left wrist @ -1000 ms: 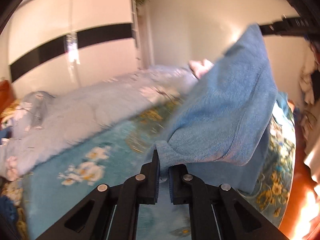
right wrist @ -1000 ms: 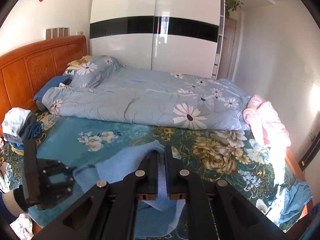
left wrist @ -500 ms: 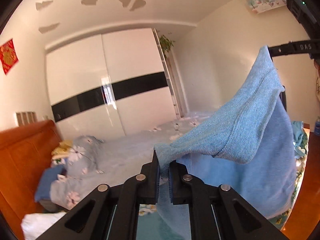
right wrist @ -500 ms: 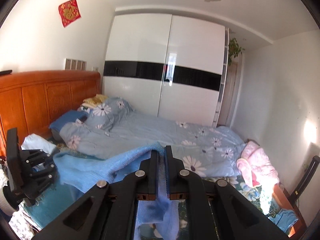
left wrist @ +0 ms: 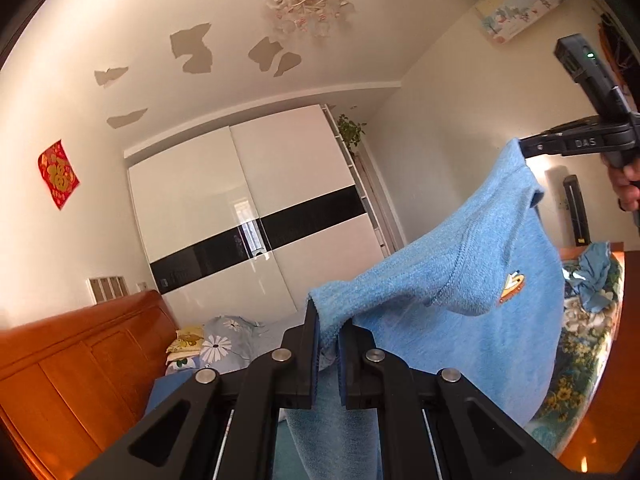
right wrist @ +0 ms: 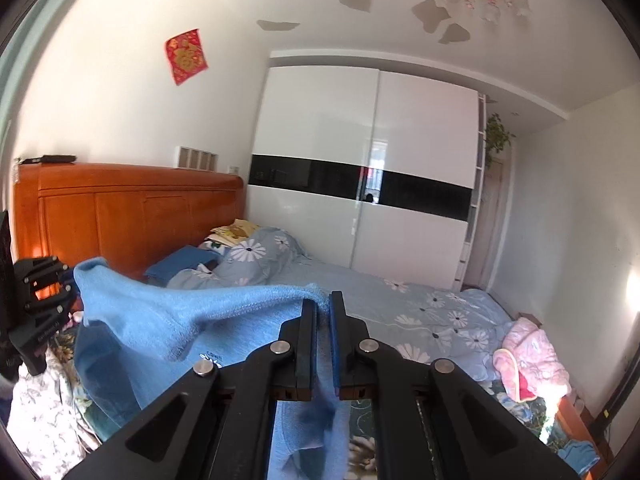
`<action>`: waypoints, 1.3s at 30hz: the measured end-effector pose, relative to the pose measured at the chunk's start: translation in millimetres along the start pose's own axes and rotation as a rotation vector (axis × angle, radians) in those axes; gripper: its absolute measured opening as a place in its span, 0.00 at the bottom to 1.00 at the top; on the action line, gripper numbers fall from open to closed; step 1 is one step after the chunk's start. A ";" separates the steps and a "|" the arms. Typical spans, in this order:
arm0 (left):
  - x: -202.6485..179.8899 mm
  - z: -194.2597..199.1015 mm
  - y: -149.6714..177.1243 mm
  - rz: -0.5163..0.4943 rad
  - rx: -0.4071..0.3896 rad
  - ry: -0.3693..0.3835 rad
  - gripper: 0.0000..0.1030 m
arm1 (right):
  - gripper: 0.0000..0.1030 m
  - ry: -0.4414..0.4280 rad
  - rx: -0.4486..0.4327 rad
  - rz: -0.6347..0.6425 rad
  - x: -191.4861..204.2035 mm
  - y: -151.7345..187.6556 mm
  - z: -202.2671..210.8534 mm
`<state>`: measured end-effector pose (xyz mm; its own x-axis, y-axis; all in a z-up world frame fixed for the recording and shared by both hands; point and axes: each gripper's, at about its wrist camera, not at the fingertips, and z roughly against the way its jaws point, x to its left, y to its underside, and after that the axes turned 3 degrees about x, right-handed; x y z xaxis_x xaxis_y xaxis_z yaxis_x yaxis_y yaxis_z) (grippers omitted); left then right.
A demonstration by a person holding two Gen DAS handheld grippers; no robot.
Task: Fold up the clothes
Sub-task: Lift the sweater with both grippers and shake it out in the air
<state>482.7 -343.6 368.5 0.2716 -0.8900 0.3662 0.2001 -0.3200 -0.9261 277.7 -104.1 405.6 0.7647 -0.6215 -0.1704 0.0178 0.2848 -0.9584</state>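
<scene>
A light blue knitted garment [left wrist: 472,312] with a small orange emblem hangs in the air above the bed, stretched between my two grippers. My left gripper [left wrist: 328,316] is shut on one top corner of it. My right gripper [right wrist: 323,300] is shut on the other top corner; in the left wrist view it shows at the far right as a black tool [left wrist: 576,144] in a person's hand [left wrist: 628,184]. In the right wrist view the garment [right wrist: 160,320] sags leftward to the left gripper's body [right wrist: 40,300]. Its lower part hangs out of sight below both views.
Below lies a bed with a grey-blue daisy quilt [right wrist: 400,312], pillows and an orange wooden headboard [right wrist: 120,216]. A pink garment [right wrist: 528,360] lies at the bed's right edge, a blue cloth [left wrist: 596,276] at its foot. A white wardrobe [right wrist: 360,184] fills the far wall.
Both grippers have risen and spread apart, lifting the blue garment off the bedspread into the air. The views have tilted up from the bed toward the wardrobe and ceiling.
</scene>
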 end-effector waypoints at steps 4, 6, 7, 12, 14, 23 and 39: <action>-5.5 9.9 11.9 -0.048 0.024 0.049 0.07 | 0.05 -0.043 -0.006 0.011 1.6 12.8 1.6; -10.6 -1.2 18.7 -0.058 0.053 0.071 0.07 | 0.05 -0.052 0.006 0.011 -0.8 19.8 -5.8; -12.0 -11.3 24.4 -0.059 0.069 0.078 0.07 | 0.05 -0.052 0.019 0.010 -2.5 23.8 -13.9; -19.3 -118.1 90.6 0.008 0.265 0.147 0.07 | 0.05 -0.048 0.201 -0.033 -15.9 64.2 -108.5; -36.1 -167.8 130.2 0.017 0.357 0.158 0.07 | 0.05 -0.043 0.303 -0.048 -18.9 95.8 -163.3; -114.2 -381.0 315.6 0.133 0.729 0.214 0.04 | 0.05 -0.030 0.679 -0.231 -51.5 266.4 -388.6; -86.3 -563.6 357.0 0.056 0.847 0.110 0.04 | 0.05 -0.002 0.811 -0.257 -82.2 317.2 -584.4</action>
<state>0.1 -564.1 -45.1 0.2182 -0.9378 0.2701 0.8368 0.0374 -0.5462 -156.0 -389.2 -18.2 0.6746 -0.7375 0.0314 0.6468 0.5701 -0.5065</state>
